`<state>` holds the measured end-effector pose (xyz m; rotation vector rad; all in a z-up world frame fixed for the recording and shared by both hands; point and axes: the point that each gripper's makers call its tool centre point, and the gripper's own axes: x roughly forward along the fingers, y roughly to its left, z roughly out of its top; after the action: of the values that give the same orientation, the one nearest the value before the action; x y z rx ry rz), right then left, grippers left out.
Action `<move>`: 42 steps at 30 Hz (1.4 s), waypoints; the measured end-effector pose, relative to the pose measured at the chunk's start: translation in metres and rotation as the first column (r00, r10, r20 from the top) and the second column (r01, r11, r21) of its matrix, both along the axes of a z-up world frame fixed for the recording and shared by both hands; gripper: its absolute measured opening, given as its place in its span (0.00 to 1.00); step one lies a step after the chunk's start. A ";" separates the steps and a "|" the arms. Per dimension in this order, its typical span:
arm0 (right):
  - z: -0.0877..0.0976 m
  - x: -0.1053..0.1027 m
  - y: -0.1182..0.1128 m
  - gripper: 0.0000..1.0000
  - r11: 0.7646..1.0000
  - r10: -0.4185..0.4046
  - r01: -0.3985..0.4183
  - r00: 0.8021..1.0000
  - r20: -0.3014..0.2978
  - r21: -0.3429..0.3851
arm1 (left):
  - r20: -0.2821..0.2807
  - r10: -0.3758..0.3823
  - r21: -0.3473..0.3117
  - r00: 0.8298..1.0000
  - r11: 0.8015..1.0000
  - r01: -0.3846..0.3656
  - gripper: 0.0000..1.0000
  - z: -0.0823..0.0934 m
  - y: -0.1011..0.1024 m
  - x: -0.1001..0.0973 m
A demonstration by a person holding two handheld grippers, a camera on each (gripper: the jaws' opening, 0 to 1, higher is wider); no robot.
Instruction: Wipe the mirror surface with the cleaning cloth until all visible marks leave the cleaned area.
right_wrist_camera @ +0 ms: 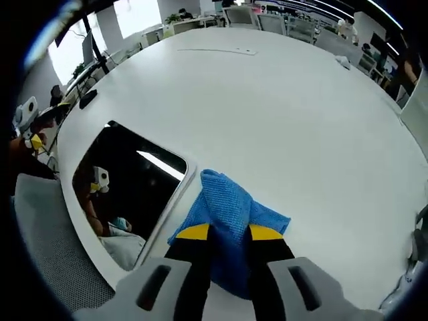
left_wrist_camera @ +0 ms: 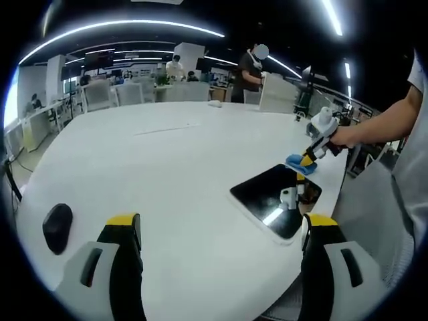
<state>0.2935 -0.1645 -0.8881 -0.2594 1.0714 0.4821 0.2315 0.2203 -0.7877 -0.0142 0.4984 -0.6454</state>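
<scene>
The right gripper pinches the cloth in its fingers on the worktop just beside the mirror – near the edge, where a hard wipe might shove it off – while the left gripper hangs spread.

This is an open-plan office. A large round white table fills the near space, with a black computer mouse lying at its near left edge. Beyond it, at the far side, stand rows of desks with monitors and pale office chairs. People work at the far desks. Long strip lights curve across the dark ceiling, and windows brighten the far left.
</scene>
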 end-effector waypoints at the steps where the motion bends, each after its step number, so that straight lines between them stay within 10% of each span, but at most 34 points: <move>1: -0.001 0.000 0.001 0.18 1.000 0.006 -0.006 1.000 0.006 -0.001 | 0.000 0.000 -0.001 1.000 1.000 0.000 0.99 0.000 0.000 0.000; 14: 0.049 -0.002 0.015 0.51 0.974 0.012 -0.058 0.979 0.204 0.219 | 0.023 0.006 -0.017 1.000 1.000 -0.006 0.99 0.002 0.000 0.005; 22: 0.058 -0.040 -0.007 0.76 0.959 -0.056 -0.027 0.958 0.282 0.282 | 0.034 -0.012 -0.080 0.999 0.997 0.015 0.99 -0.001 -0.003 -0.004; 28: 0.053 -0.068 -0.036 0.93 0.987 -0.003 -0.046 0.952 0.307 0.154 | 0.027 0.002 -0.064 1.000 0.998 -0.001 0.99 0.000 0.008 -0.008; 42: 0.085 -0.063 -0.039 0.98 0.981 -0.001 -0.072 0.929 0.371 0.182 | 0.029 0.011 -0.056 1.000 0.998 -0.009 0.99 0.004 0.006 -0.010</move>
<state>0.2301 -0.2036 -0.8034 -0.1884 0.6464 0.5416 0.2211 0.2262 -0.7841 -0.0596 0.4513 -0.6485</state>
